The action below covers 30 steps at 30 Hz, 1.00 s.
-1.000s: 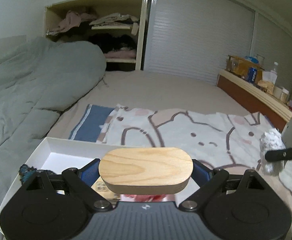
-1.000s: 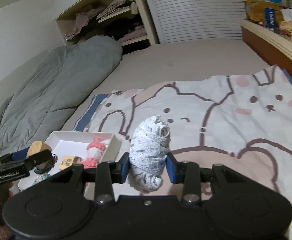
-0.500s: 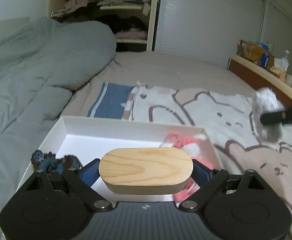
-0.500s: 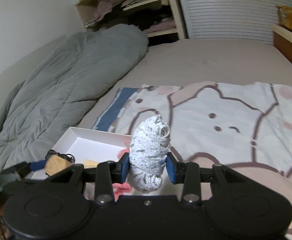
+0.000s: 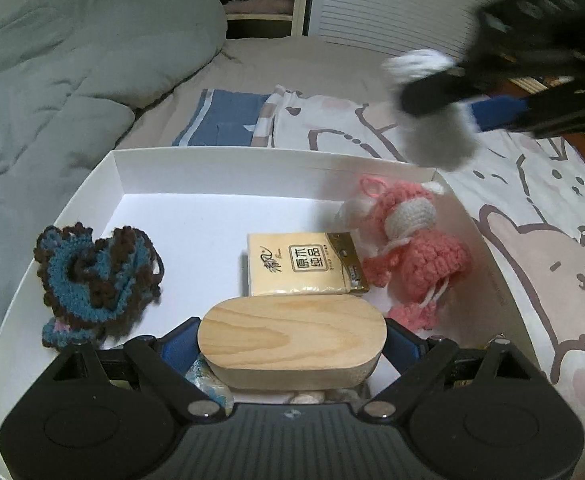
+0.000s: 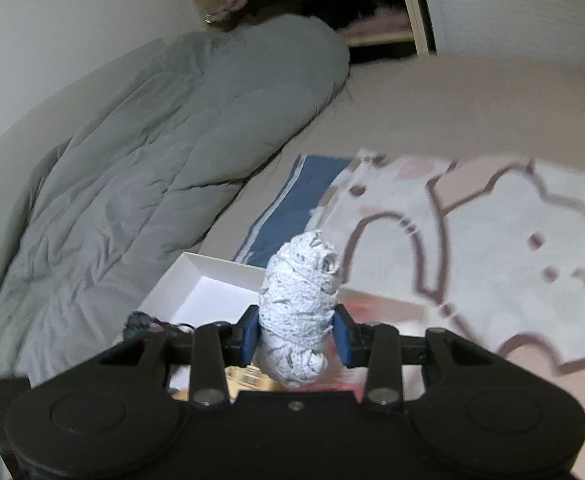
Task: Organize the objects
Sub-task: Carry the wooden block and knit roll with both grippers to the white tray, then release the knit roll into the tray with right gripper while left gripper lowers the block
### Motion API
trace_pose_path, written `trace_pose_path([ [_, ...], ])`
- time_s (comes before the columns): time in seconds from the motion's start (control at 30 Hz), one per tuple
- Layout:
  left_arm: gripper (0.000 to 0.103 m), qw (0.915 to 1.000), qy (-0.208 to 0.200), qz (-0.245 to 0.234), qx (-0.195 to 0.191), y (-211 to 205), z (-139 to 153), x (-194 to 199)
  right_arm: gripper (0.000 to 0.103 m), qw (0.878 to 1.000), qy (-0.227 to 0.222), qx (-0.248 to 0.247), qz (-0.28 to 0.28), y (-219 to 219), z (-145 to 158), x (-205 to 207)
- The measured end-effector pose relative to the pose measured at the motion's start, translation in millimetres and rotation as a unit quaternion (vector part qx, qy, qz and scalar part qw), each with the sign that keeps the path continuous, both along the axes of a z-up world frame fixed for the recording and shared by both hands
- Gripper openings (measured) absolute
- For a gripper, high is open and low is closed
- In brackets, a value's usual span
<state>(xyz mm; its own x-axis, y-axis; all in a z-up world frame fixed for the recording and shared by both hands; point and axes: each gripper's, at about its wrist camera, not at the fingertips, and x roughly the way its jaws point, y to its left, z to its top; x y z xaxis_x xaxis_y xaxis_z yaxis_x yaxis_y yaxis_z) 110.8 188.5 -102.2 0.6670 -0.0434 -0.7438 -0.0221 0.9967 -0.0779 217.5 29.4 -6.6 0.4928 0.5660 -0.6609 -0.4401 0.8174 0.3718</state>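
My left gripper (image 5: 292, 344) is shut on an oval wooden block (image 5: 290, 330), held low over the near part of a white box (image 5: 196, 168) on the bed. In the box lie a blue and brown crochet piece (image 5: 92, 276), a yellow tissue pack (image 5: 300, 264) and a pink crochet doll (image 5: 408, 244). My right gripper (image 6: 297, 336) is shut on a white-grey roll of knitted cloth (image 6: 298, 296). In the left wrist view that gripper (image 5: 452, 92) hangs blurred above the box's far right corner with the roll (image 5: 436, 136) in it.
A grey duvet (image 5: 52, 60) is heaped left of the box (image 6: 212, 276). A cartoon-print cloth (image 5: 532, 208) and a blue cloth (image 5: 220, 120) cover the bed to the right and behind. Shelves with clothes (image 6: 332, 0) stand at the far wall.
My left gripper sank and tipped down over the box with the wooden block, bringing the box contents into view. My right gripper carried the cloth roll leftward until it hangs over the box's right corner.
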Motion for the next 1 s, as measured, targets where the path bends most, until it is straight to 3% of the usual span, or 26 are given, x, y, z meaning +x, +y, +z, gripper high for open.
trace_pose_path([
  [0.13,0.093,0.9997,0.003,-0.022,0.012,-5,-6,3,0.039,0.999,0.027,0.015,0.008,30,-13,6],
  [0.2,0.093,0.9998,-0.001,-0.020,-0.001,-2,-8,3,0.039,0.999,0.035,0.015,0.021,48,-19,9],
  [0.43,0.093,0.9996,-0.013,-0.015,-0.019,1,-14,6,0.040,0.997,0.024,-0.009,0.067,96,-31,18],
  [0.5,0.093,0.9995,-0.014,-0.016,-0.021,3,-15,6,0.046,0.996,0.027,-0.004,0.081,103,-35,21],
  [0.57,0.093,0.9995,-0.014,-0.017,-0.024,3,-15,5,0.063,0.996,0.034,-0.004,0.087,106,-38,23],
  [0.6,0.093,0.9995,-0.013,-0.017,-0.022,3,-15,6,0.065,0.996,0.027,-0.011,0.084,107,-38,21],
  [0.9,0.097,0.9999,-0.004,-0.003,0.012,1,-10,4,0.067,0.996,0.014,-0.027,0.083,81,-38,15],
  [1.0,0.092,1.0000,-0.007,0.003,0.005,5,-3,0,0.067,0.996,0.009,-0.026,0.083,68,-34,12],
])
